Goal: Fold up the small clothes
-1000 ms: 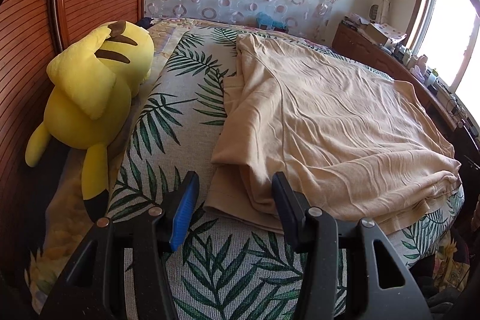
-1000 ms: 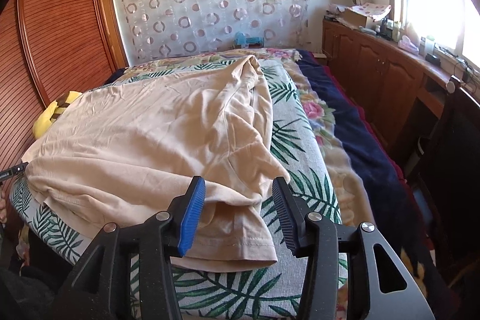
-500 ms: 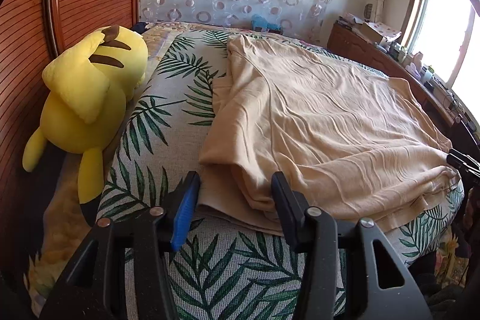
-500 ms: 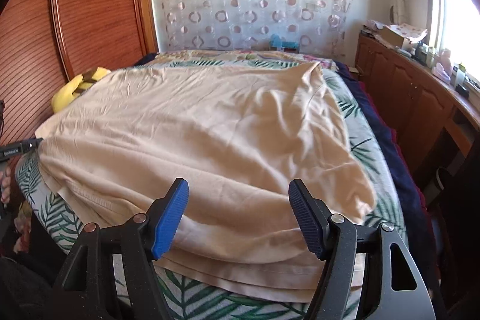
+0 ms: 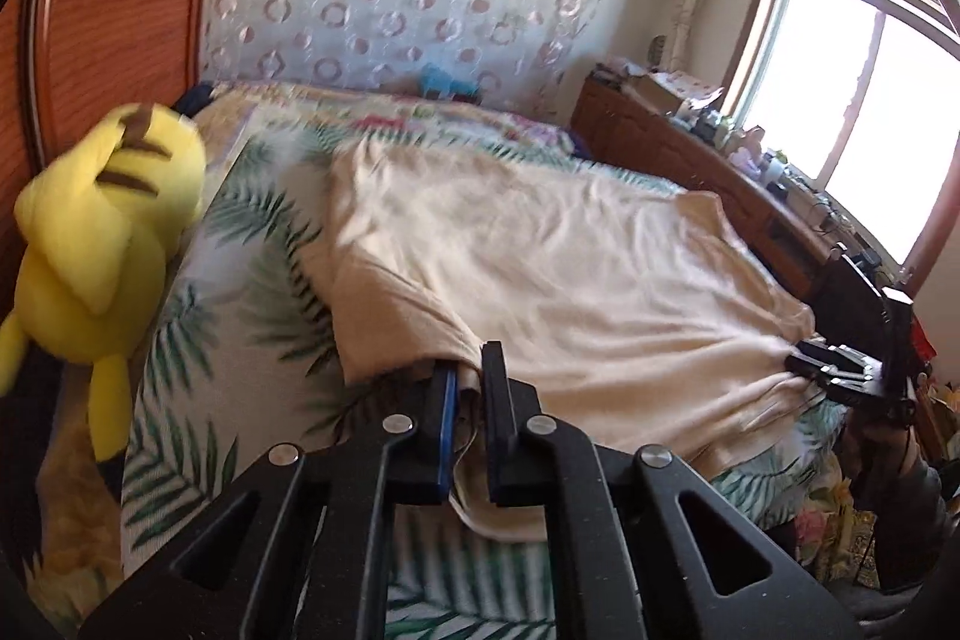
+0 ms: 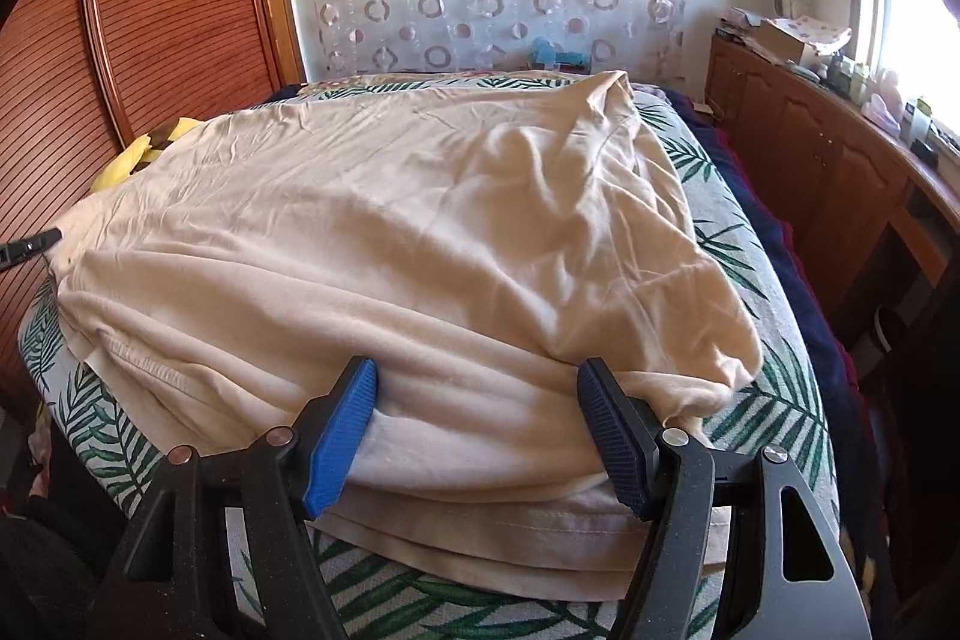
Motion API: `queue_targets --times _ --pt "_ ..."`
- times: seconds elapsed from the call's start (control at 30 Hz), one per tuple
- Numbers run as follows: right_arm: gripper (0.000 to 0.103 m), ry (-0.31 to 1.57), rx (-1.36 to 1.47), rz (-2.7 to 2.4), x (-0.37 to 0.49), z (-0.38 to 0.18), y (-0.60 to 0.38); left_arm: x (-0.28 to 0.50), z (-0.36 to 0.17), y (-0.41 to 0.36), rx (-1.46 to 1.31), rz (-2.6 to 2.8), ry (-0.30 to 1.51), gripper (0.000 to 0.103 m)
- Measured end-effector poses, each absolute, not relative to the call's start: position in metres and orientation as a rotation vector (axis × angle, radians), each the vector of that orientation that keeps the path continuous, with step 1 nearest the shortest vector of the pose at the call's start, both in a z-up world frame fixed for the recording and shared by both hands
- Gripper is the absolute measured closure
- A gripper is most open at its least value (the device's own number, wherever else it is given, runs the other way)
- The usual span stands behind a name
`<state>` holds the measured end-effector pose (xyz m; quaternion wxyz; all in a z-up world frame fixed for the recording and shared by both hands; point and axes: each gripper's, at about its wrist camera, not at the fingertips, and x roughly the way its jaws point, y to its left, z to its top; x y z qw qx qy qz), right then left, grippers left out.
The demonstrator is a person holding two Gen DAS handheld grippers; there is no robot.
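A beige garment (image 5: 558, 268) lies spread over the leaf-print bed cover (image 5: 252, 232); it also fills the right wrist view (image 6: 384, 244). My left gripper (image 5: 468, 376) is shut on the garment's near left hem corner. My right gripper (image 6: 480, 400) is open, its blue-padded fingers (image 6: 342, 430) straddling the near right hem above the bed edge. The right gripper also shows at the far right of the left wrist view (image 5: 840, 370), at the garment's edge. The tip of the left gripper shows at the left edge of the right wrist view (image 6: 30, 244).
A yellow plush toy (image 5: 102, 250) lies on the bed's left side against a wooden wardrobe (image 6: 150, 10). A wooden sideboard (image 6: 840, 172) with clutter runs under the window on the right. A dark blue blanket (image 6: 780, 244) edges the bed's right side.
My left gripper has moved forward and closed on the garment's hem corner. My right gripper has stayed open and come closer to the near hem.
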<state>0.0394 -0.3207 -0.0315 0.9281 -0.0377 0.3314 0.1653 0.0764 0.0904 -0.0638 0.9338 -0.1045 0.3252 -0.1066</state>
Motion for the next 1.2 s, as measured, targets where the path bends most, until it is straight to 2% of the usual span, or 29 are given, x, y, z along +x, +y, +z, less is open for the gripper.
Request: queue_targets --times 0.3,0.57,0.97,1.17,1.2 --pt "0.032 0.659 -0.027 0.324 0.025 -0.026 -0.336 0.101 -0.006 0.036 -0.140 -0.359 0.563 0.095" --pt "0.032 0.629 -0.010 0.305 0.015 -0.019 -0.345 0.128 0.030 -0.044 -0.049 -0.547 0.527 0.096" --pt "0.032 0.574 0.035 0.257 -0.009 -0.004 -0.380 0.149 0.059 -0.155 0.066 -0.763 0.544 0.096" --pt "0.032 0.557 0.064 0.269 -0.015 0.001 -0.388 0.149 0.048 -0.181 0.092 -0.755 0.606 0.095" --pt "0.032 0.556 0.060 0.268 -0.015 0.000 -0.388 0.149 0.044 -0.180 0.095 -0.762 0.617 0.087"
